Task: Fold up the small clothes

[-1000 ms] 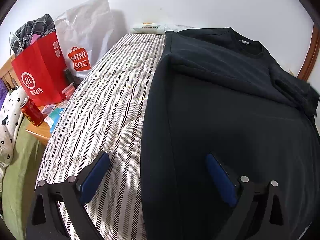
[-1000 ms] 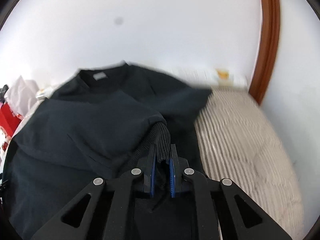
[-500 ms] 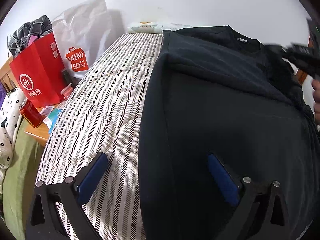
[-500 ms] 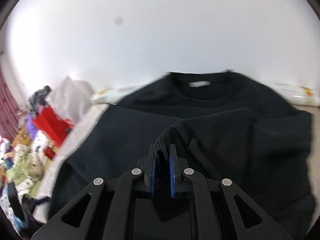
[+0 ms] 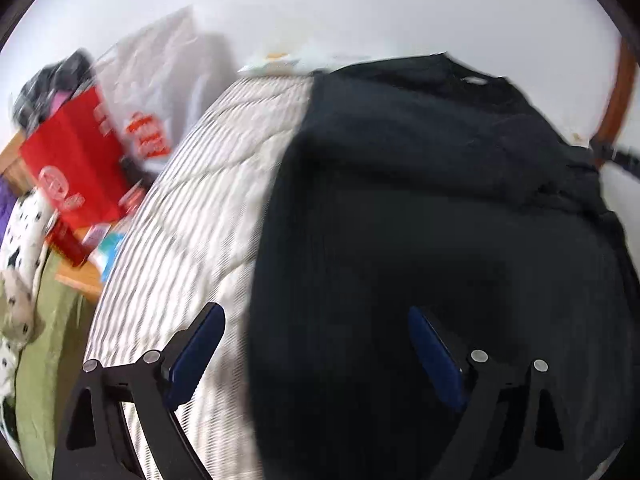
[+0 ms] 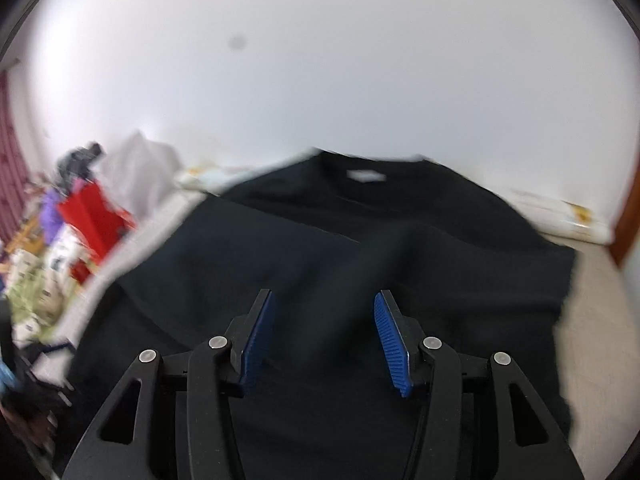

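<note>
A black sweatshirt [image 5: 420, 216] lies flat on the striped bed [image 5: 180, 232], collar toward the wall, both sleeves folded in across the chest. It also shows in the right wrist view [image 6: 320, 272], with its white neck label [image 6: 366, 175]. My left gripper [image 5: 316, 340] is open and empty above the sweatshirt's left hem edge. My right gripper [image 6: 324, 320] is open and empty above the folded right sleeve [image 6: 384, 256]. Both views are blurred by motion.
A red paper bag [image 5: 76, 160] and a white shopping bag [image 5: 160, 92] stand left of the bed, with a can and small items on a wooden stand [image 5: 76, 280]. A white wall is behind. A wooden frame [image 5: 618, 96] stands at the right.
My right gripper carried the sleeve cuff across the chest, then opened and let it go. The sleeve now lies on the sweatshirt. My left gripper stayed open and shifted slightly.
</note>
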### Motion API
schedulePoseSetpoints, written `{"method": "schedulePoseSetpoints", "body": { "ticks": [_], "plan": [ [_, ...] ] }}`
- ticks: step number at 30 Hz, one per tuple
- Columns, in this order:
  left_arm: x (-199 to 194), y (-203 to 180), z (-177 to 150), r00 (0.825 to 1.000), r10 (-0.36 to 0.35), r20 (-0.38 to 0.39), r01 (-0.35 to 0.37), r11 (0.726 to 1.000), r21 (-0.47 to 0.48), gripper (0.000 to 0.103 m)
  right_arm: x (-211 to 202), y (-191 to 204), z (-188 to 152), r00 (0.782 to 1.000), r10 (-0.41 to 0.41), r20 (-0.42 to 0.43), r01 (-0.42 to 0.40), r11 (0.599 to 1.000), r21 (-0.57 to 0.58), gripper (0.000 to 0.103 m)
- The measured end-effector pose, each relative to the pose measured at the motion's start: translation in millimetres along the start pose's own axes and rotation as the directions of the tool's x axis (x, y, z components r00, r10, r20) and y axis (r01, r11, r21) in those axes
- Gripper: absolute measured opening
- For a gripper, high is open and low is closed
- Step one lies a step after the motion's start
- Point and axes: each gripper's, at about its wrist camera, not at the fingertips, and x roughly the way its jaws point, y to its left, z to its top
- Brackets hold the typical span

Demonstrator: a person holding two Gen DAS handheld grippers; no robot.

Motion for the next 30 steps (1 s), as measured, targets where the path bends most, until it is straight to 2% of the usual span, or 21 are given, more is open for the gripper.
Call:
{"method": "schedulePoseSetpoints", "body": {
  "ticks": [5, 8, 13, 14, 17, 18, 20, 22, 27, 30],
  "plan": [
    [-10.4, -52.5, 36.0, 0.994, -0.079, 0.069, 0.074, 0.994, 0.075, 0.090, -10.1, -54.5, -28.7, 0.989, -0.129, -0.070, 0.131, 0.991, 0.024, 0.051],
    [-3.5, -81.6, 50.4, 0.992, -0.078, 0.096, 0.066, 0.991, 0.116, 0.087, -7.5, -83.2, -33.8, 0.975, -0.180, -0.133, 0.191, 0.978, 0.077, 0.051],
    [25.5, -114.3, 68.1, 0.994, -0.104, 0.031, 0.100, 0.986, 0.131, 0.075, -10.7, -113.5, -33.8, 0.988, -0.135, -0.068, 0.146, 0.972, 0.186, 0.051],
    [31.9, -119.6, 71.4, 0.992, -0.121, 0.019, 0.118, 0.985, 0.128, 0.068, -12.0, -115.3, -36.7, 0.990, -0.126, -0.057, 0.135, 0.972, 0.193, 0.051],
    [41.8, -127.1, 77.2, 0.987, -0.162, 0.012, 0.160, 0.981, 0.112, 0.062, -9.3, -112.8, -42.7, 0.991, -0.127, -0.041, 0.133, 0.972, 0.195, 0.052],
    [45.3, -128.3, 79.7, 0.985, -0.173, 0.014, 0.171, 0.979, 0.107, 0.056, -9.6, -112.4, -44.8, 0.994, -0.105, -0.028, 0.109, 0.972, 0.206, 0.052],
    [55.0, -130.9, 85.9, 0.982, -0.190, 0.003, 0.189, 0.978, 0.093, 0.051, -8.7, -111.4, -47.1, 0.998, -0.064, -0.022, 0.067, 0.972, 0.226, 0.052],
    [65.2, -132.9, 89.2, 0.976, -0.217, -0.010, 0.217, 0.973, 0.078, 0.044, -9.3, -107.1, -47.9, 0.998, -0.057, -0.016, 0.059, 0.975, 0.213, 0.052],
    [81.8, -129.5, 93.5, 0.964, -0.265, -0.021, 0.266, 0.964, 0.030, 0.043, -5.5, -102.7, -49.7, 0.998, -0.059, -0.022, 0.063, 0.978, 0.200, 0.056],
    [88.9, -128.5, 97.6, 0.964, -0.267, -0.019, 0.267, 0.964, 0.008, 0.044, -2.5, -105.2, -52.2, 1.000, -0.013, -0.021, 0.018, 0.974, 0.225, 0.056]
  ]
}}
